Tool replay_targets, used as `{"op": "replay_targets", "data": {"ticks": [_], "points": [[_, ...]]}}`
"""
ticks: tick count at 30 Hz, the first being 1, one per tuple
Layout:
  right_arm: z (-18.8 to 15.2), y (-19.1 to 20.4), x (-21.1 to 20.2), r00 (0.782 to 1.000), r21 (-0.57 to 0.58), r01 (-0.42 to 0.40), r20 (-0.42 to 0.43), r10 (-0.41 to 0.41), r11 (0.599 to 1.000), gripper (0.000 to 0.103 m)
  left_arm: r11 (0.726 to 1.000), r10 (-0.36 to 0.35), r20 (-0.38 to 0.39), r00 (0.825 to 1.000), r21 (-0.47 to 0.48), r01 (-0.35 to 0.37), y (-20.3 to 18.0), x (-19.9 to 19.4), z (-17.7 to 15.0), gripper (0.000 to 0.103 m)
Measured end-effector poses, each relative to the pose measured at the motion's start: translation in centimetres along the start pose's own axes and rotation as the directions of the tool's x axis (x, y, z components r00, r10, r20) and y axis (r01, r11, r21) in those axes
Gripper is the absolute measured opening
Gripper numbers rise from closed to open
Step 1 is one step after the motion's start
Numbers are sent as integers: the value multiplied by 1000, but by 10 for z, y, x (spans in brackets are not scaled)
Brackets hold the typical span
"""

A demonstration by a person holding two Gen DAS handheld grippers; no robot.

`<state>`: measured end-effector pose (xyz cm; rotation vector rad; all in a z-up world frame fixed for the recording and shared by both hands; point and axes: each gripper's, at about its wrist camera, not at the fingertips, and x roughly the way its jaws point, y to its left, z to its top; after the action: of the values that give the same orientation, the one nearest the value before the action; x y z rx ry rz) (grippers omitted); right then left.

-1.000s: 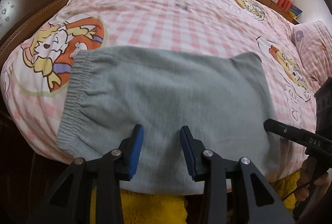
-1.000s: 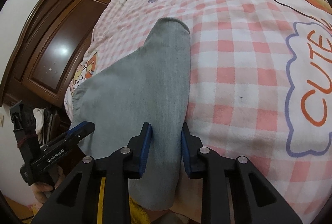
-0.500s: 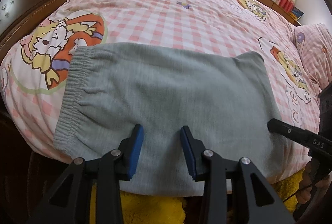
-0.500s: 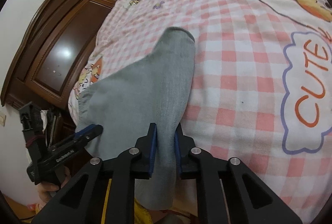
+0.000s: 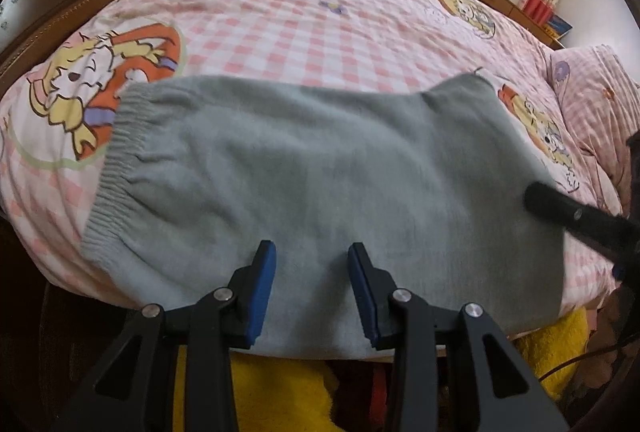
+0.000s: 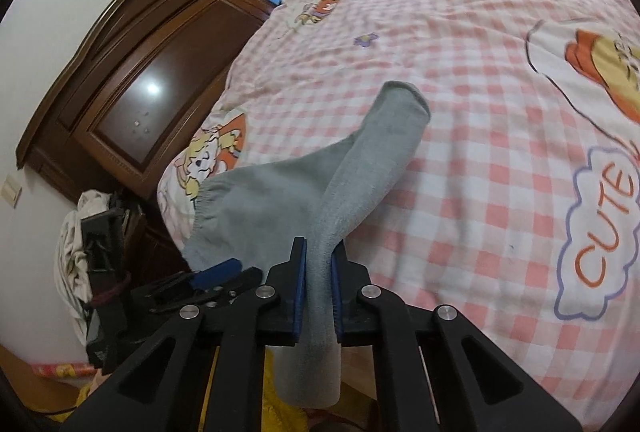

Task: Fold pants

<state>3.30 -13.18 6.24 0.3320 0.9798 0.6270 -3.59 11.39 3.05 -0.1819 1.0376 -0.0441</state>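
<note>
- The right gripper (image 6: 319,272) is clenching its jaws on the leg end of the grey pants (image 5: 320,184), lifting that edge off the bed (image 5: 280,12); the fold looks to be just starting
- The left gripper (image 5: 312,284) is hovering over the near hem, jaws released; next it probably needs its own grip
- The pants are lying at the bed's near edge; a dark wooden wardrobe (image 6: 152,80) is standing behind

1. The pants (image 5: 320,184) hang over the bed's (image 5: 300,32) near edge, their lowest hem hidden behind the left gripper (image 5: 312,288).
2. The right gripper (image 5: 576,212) is blurred and cut off at the left wrist view's right edge.
</note>
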Motion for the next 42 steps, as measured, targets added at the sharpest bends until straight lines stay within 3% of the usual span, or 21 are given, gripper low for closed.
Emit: {"op": "replay_targets", "data": {"ticks": [11,25,33,42], "points": [[19,69,8,1000,-212,6,-24,-11,977,11,1000,-10,40,999,-29,11,13,-19,-1,40],[24,149,58,993,-356,-61,-115,22,933,11,976,92,133,987,-209,-63,98,-68,-1,40],[18,170,122,968,-356,-109,-249,18,928,11,961,110,132,985,-268,-72,127,-73,-14,40],[9,184,167,951,-348,-129,-310,16,929,12,951,117,128,985,-301,-74,145,-72,-21,40]]}}
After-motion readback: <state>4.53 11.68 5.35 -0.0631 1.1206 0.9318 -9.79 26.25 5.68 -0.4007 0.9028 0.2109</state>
